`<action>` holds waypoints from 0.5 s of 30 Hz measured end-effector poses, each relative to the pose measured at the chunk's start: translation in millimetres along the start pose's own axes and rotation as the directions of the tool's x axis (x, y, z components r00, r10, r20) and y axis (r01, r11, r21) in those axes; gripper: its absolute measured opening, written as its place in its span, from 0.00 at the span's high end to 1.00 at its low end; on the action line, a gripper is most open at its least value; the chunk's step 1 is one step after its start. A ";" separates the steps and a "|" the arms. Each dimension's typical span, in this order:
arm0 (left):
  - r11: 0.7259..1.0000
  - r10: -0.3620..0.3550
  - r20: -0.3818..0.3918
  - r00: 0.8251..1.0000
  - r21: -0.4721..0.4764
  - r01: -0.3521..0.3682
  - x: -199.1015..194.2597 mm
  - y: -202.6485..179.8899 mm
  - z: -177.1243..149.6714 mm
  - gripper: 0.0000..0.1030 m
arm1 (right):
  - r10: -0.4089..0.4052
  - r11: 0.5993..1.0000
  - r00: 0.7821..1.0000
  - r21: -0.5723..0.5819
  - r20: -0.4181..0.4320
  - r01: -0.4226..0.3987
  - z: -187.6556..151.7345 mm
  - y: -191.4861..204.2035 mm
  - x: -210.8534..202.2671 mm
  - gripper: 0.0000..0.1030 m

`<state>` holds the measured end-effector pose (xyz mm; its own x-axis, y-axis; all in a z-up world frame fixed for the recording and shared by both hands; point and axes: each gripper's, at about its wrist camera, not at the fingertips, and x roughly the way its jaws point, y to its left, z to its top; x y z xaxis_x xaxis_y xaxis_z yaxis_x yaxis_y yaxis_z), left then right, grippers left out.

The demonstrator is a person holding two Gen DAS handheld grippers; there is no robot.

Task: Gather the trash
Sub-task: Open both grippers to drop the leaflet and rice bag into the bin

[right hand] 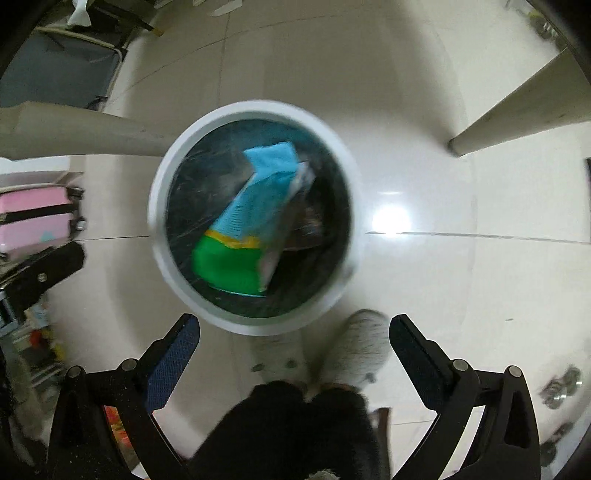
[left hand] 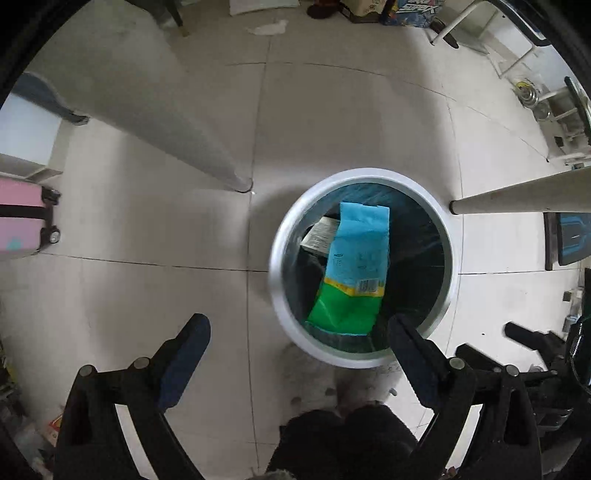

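A round white trash bin (left hand: 284,236) with a dark liner stands on the tiled floor. A blue and green snack bag (left hand: 354,266) lies inside it, over a white printed packet (left hand: 319,234). My left gripper (left hand: 299,332) is open and empty, above the bin's near-left side. In the right wrist view the same bin (right hand: 162,184) and bag (right hand: 251,221) appear blurred. My right gripper (right hand: 293,328) is open and empty, just on the near side of the bin's rim.
White table legs (left hand: 207,147) (left hand: 517,195) flank the bin. A pink suitcase (left hand: 22,218) stands at the left. A crumpled white paper (left hand: 269,27) lies on the far floor. The person's furry slippers (right hand: 354,347) and dark trousers are below the grippers. The other gripper (right hand: 33,273) shows at left.
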<state>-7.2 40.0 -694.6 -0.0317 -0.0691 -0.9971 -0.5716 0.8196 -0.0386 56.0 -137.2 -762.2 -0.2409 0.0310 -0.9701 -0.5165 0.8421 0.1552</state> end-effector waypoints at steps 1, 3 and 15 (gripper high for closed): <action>1.000 0.011 0.000 1.000 -0.001 -0.011 -3.5 0.3 -1.7 0.05 | -0.034 0.999 0.999 -0.005 0.008 0.035 0.7 1.2 -4.2 0.00; 1.000 0.023 0.003 1.000 -0.007 -0.023 -12.0 1.5 -7.7 0.05 | -0.085 0.996 0.996 -0.005 0.026 0.085 -4.2 4.4 -16.2 0.00; 0.999 0.050 0.015 0.999 -0.005 -0.050 -69.5 -5.6 -33.0 0.05 | -0.123 0.992 0.988 0.012 0.096 0.122 -13.3 4.8 -94.8 0.00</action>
<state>-28.9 21.4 -622.9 -0.0477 -0.0191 -0.9987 -0.5730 0.8195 0.0117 65.5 -143.2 -667.0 -0.0952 -0.0210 -0.9952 -0.5319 0.8461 0.0330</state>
